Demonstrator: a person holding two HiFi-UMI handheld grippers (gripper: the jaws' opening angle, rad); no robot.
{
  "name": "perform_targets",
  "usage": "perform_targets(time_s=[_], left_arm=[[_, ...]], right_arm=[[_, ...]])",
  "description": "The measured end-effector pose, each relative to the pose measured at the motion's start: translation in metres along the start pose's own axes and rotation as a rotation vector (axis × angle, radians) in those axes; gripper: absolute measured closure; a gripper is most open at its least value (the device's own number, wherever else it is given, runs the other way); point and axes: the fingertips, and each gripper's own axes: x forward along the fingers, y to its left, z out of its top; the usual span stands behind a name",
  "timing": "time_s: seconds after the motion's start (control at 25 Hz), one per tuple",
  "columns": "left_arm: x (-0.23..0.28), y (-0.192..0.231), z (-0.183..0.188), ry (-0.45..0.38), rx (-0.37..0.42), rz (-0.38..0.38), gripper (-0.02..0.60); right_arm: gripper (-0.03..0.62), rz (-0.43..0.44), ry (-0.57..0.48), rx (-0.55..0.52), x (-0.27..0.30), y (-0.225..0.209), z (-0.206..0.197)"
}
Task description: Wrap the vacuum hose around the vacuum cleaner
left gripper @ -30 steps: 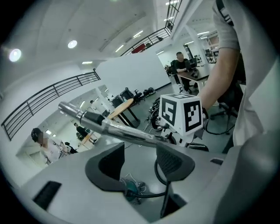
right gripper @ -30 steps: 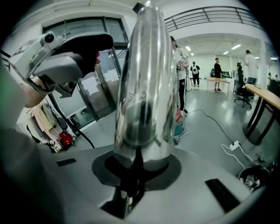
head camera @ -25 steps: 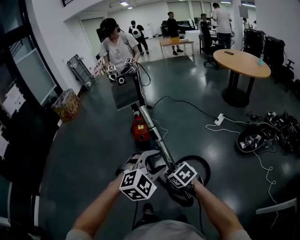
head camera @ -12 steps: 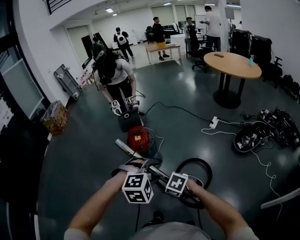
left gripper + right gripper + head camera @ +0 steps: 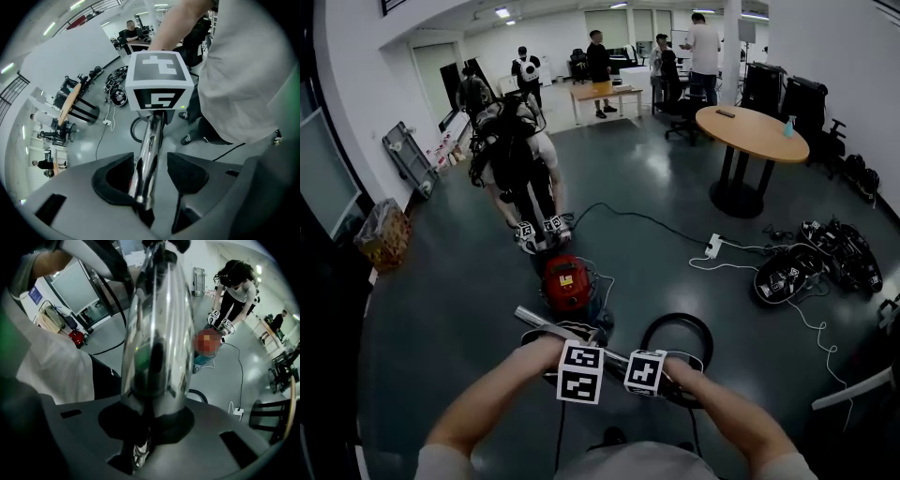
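The red vacuum cleaner (image 5: 567,279) stands on the dark floor ahead of me. Its chrome wand (image 5: 546,323) lies nearly level in front of my hands, and the black hose (image 5: 709,339) loops on the floor to the right. In the left gripper view the wand (image 5: 149,145) runs between the jaws of my left gripper (image 5: 151,161). It leans on the left pad, with a gap to the right pad. My right gripper (image 5: 150,420) is shut on the wand (image 5: 157,333), which fills that view. In the head view, left gripper (image 5: 581,371) and right gripper (image 5: 645,372) sit side by side.
Another person (image 5: 514,155) bends over just behind the vacuum, with two grippers (image 5: 539,232) held low. A white power strip (image 5: 711,247) and cables trail on the floor to the right. A round wooden table (image 5: 750,131) stands further back, and black gear (image 5: 825,253) lies at far right.
The wand has swung down from steeply raised to almost level, and my two grippers have moved closer together. The other person has bent down towards the vacuum.
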Motion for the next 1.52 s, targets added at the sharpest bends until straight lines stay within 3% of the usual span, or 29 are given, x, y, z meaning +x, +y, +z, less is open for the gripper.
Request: perform_targets(time_s=[0.28,0.56,0.68,0.8,1.12,1.24,1.36,1.52], left_arm=[[0.027,-0.007,-0.028,-0.049,0.009,-0.072,0.35],[0.056,-0.019,-0.056,0.019,0.014,-0.14,0.353],[0.063,-0.016,-0.057,0.025,0.01,-0.137,0.414],[0.067,-0.014,-0.051,0.024,-0.015,-0.148,0.417],[0.089,-0.006,-0.009,0.039,-0.131,-0.135,0.42],[0.099,0.0,0.008,0.055,-0.202,-0.146,0.42],[0.111,0.006,0.025,0.07,-0.289,-0.162,0.419],[0.131,0.017,0.045,0.069,-0.405,-0.165,0.419]], right_arm=[[0.516,-0.018,0.036,-0.043,0.007,0.001,0.029],[0.516,-0.024,0.095,-0.056,0.02,-0.006,0.037],[0.516,-0.016,0.101,-0.07,0.022,-0.011,0.033],[0.516,0.01,0.099,-0.091,0.022,-0.014,0.025],[0.514,0.11,0.116,-0.226,0.024,-0.024,-0.027],[0.512,0.056,0.062,-0.298,0.02,-0.042,-0.042],[0.417,-0.029,-0.017,-0.31,0.011,-0.07,-0.06],[0.361,-0.088,-0.092,-0.301,-0.001,-0.103,-0.086]])
